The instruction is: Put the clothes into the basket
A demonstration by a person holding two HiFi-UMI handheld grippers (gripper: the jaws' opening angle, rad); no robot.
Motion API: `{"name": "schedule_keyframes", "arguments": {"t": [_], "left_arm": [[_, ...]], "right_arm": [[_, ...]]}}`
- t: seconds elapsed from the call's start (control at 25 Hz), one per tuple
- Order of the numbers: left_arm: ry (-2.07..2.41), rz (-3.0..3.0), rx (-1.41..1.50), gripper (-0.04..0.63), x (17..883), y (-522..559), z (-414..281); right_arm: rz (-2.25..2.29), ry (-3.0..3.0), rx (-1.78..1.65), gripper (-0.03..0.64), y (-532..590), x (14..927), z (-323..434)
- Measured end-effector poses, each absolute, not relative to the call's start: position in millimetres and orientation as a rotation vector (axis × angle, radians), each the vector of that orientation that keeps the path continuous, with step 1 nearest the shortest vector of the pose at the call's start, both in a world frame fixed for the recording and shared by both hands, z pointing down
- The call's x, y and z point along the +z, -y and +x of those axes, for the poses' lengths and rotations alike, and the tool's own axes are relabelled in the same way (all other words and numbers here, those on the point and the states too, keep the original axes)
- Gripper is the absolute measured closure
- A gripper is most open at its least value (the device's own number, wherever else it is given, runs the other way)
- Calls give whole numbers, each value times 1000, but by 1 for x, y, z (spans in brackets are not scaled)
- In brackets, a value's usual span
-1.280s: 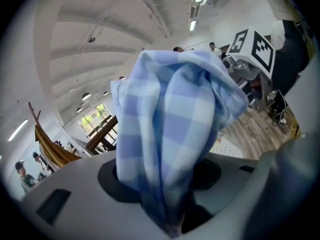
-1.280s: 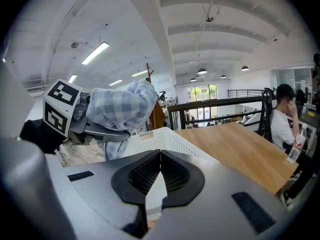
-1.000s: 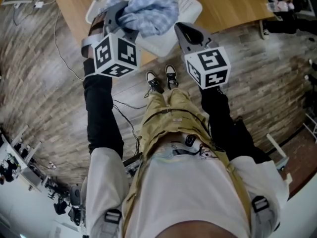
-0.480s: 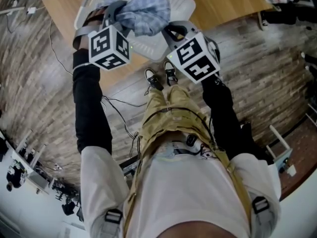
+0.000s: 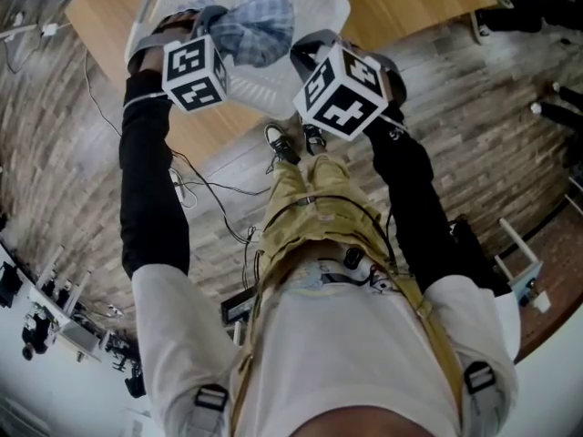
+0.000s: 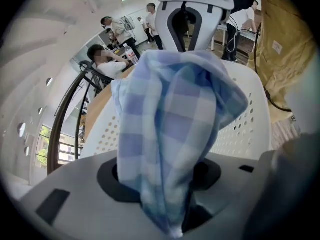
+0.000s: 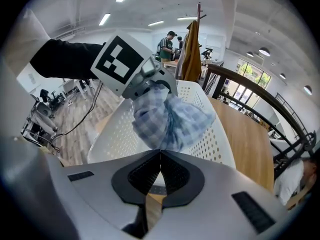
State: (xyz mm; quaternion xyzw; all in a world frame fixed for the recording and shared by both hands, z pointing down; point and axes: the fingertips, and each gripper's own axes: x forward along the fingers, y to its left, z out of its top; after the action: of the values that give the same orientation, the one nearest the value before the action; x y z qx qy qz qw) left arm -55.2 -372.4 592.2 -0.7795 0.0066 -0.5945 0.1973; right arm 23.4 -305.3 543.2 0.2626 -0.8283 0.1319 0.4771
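A blue-and-white checked cloth [image 6: 172,129] hangs bunched from my left gripper [image 5: 217,24], whose jaws are shut on it. In the head view the cloth [image 5: 258,27] hangs over the white perforated basket [image 5: 314,3], which stands on the wooden table [image 5: 109,12]. My right gripper [image 7: 160,153] is shut with nothing in it; its tips meet just short of the cloth [image 7: 167,118], above the basket's near rim [image 7: 117,134]. In the head view the right gripper [image 5: 308,53] is close beside the cloth's right side.
The basket sits near the table's corner, with wood floor [image 5: 474,107] below and cables [image 5: 196,185] on the floor by my shoes. A dark railing [image 7: 260,104] runs behind the table. People stand at desks [image 6: 117,31] in the background.
Both grippers have moved forward over the basket. The left one carried the cloth with it. The right gripper has swung left, closer to the cloth.
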Motion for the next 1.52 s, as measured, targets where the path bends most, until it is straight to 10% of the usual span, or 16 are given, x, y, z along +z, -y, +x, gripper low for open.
{"name": "schedule_keyframes", "arguments": {"t": [1.08,1.52], "left_arm": [[526,-2002,-1989,365,746,330,-58],[416,-2092,-1988,239,750,335,-53]], "right_arm": [[681,2039,325,595,305,548,32],[730,2055,330,595,297,543,39]]}}
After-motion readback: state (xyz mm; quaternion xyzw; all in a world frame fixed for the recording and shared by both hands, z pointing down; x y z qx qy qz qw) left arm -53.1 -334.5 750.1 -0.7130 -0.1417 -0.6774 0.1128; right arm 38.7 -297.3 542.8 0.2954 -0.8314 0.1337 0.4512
